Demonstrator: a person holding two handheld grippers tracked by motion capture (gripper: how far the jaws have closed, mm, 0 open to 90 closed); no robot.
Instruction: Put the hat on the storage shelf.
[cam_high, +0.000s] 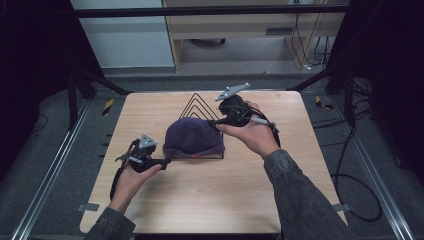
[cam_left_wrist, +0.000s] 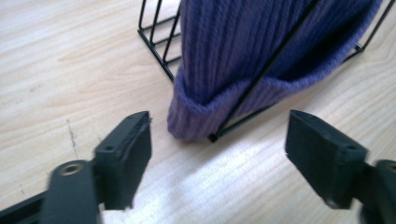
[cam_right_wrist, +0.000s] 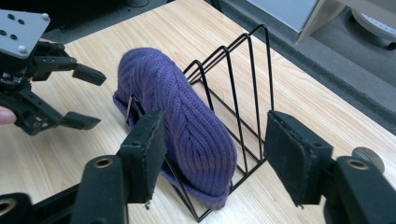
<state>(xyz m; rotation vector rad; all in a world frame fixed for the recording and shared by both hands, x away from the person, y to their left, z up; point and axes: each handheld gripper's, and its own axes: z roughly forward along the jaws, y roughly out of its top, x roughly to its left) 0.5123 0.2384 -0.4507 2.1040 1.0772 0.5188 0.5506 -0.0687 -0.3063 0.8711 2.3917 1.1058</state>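
Note:
A purple knitted hat (cam_high: 192, 137) hangs over the near end of a black wire rack (cam_high: 197, 102) with triangular dividers, in the middle of the wooden table (cam_high: 200, 200). My left gripper (cam_high: 167, 161) sits low at the hat's left edge, open, its jaws pointing at the brim. In the left gripper view the hat's folded brim (cam_left_wrist: 201, 116) lies just beyond the open jaws. My right gripper (cam_high: 212, 122) is open at the hat's right side. In the right gripper view the hat (cam_right_wrist: 182, 121) and the rack (cam_right_wrist: 243, 93) lie ahead of its jaws, and the left gripper (cam_right_wrist: 88, 98) is at the far left.
The rack's far dividers (cam_right_wrist: 261, 60) stand bare behind the hat. Metal rails (cam_high: 55, 165) run along both sides of the table. Cables (cam_high: 350, 180) lie on the floor at the right. A cabinet (cam_high: 250, 25) stands beyond the far edge.

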